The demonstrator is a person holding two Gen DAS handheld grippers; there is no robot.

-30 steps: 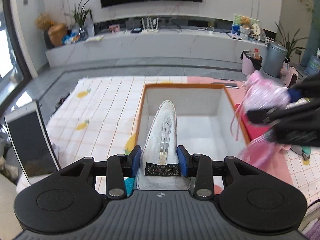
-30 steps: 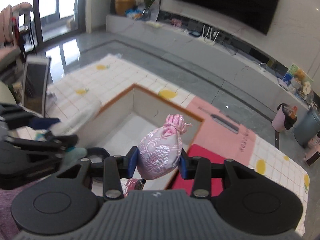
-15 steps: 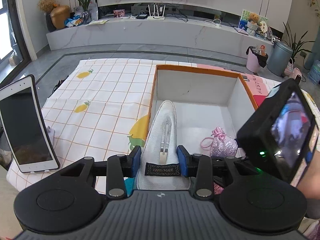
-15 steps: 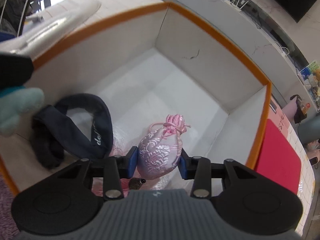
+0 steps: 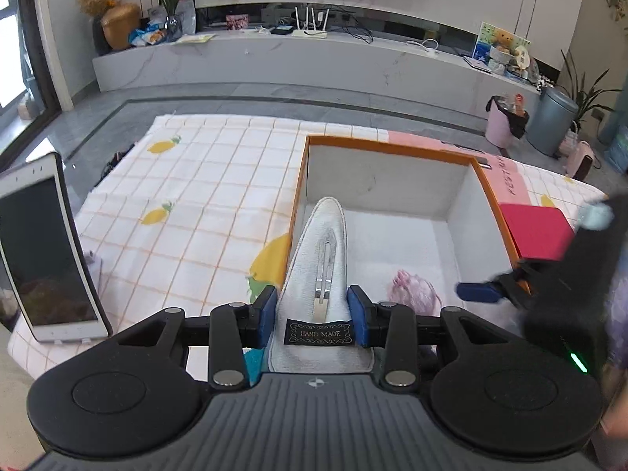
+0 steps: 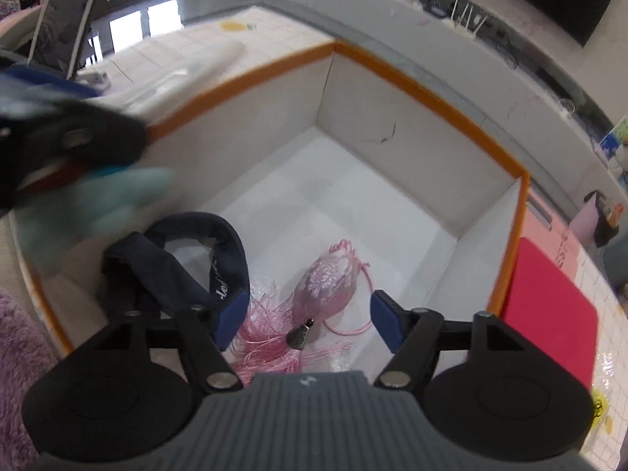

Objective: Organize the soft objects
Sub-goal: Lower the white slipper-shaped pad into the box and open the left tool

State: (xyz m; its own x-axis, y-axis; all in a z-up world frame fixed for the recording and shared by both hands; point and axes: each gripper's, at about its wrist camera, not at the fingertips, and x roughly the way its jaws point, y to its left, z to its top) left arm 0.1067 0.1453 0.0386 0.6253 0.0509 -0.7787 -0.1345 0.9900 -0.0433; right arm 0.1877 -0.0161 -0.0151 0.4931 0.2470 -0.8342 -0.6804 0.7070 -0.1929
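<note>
My left gripper (image 5: pixel 313 320) is shut on a white terry-cloth piece (image 5: pixel 320 271) with a metal clip and a "HAND MADE" label, held over the near left rim of the orange-edged white box (image 5: pixel 392 149). My right gripper (image 6: pixel 310 324) is open above the box floor. A pink embroidered pouch (image 6: pixel 331 284) with a tassel lies loose on the floor between its fingers; it also shows in the left wrist view (image 5: pixel 414 292). A dark navy band (image 6: pixel 188 267) lies in the box's left part.
A tablet (image 5: pixel 43 259) stands at the left edge of the pineapple-print cloth (image 5: pixel 188 204). A red flat item (image 6: pixel 549 306) lies right of the box. A purple fluffy item (image 6: pixel 15 349) sits at the near left. Floor and a TV bench lie beyond.
My right gripper has opened and let go of the pink pouch, which now lies on the box floor. The right gripper has drawn back a little. My left gripper still holds the white cloth piece.
</note>
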